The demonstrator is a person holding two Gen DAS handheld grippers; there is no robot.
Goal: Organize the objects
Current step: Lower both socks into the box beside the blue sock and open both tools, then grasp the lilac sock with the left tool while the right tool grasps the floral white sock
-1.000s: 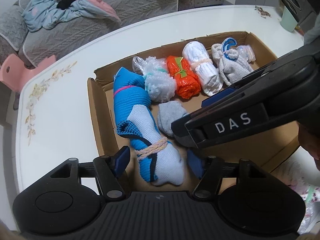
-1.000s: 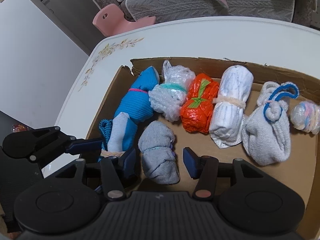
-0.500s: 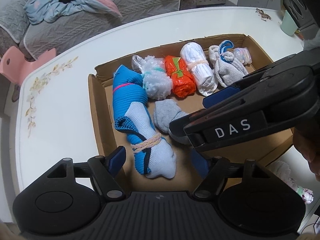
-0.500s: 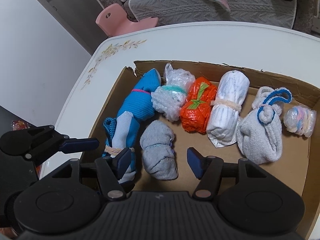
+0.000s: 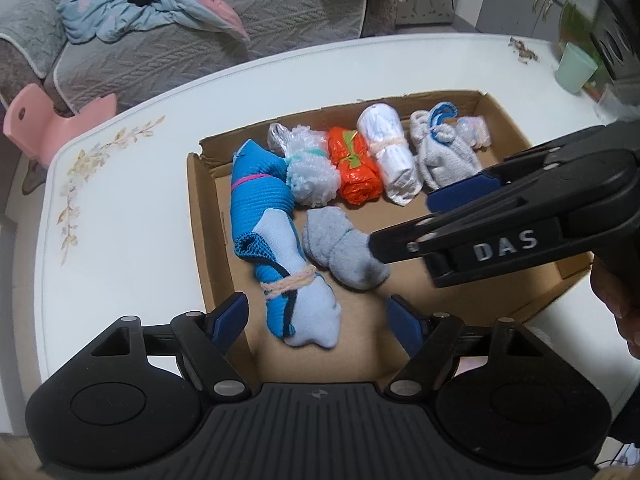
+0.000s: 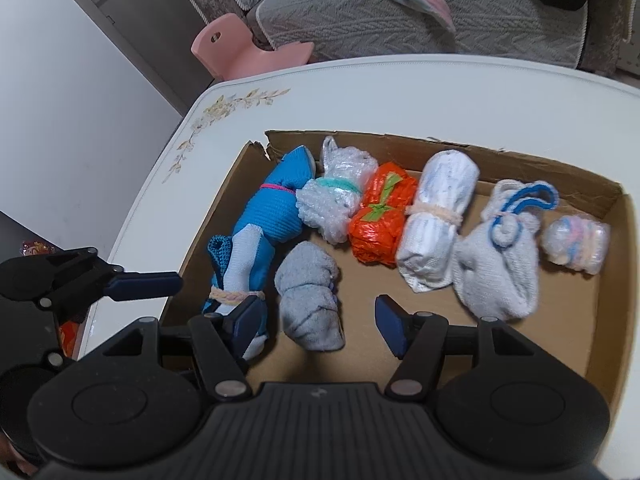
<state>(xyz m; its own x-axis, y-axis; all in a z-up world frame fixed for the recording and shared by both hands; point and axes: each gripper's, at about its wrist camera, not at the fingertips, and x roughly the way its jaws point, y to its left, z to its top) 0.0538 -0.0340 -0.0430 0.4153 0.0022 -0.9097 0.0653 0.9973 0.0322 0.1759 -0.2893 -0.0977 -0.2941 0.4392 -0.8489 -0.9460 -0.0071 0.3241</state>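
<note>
The right tool point(image 6: 316, 320) hangs with its blue pads spread wide apart, either side of the grey sock bundle point(image 6: 310, 302) but, as far as can be told, not touching it. In the left wrist view, the right tool's dark body point(image 5: 516, 220) crosses the frame and covers part of the cardboard box point(image 5: 208, 240) floor and the bundle's right end. The left tool point(image 5: 318, 322) is also spread open, empty, over the light-blue end of the blue sock roll point(image 5: 276, 248), which lies along the box's left wall. Beyond, a row sits against the far wall: bubble-wrap bundle point(image 6: 338, 204), orange bundle point(image 6: 380, 216), white roll point(image 6: 436, 220), white knit bundle point(image 6: 500, 256), and a small clear packet point(image 6: 578, 242) whose contents are hard to make out. The box rests on the white counter point(image 5: 128, 216).
</note>
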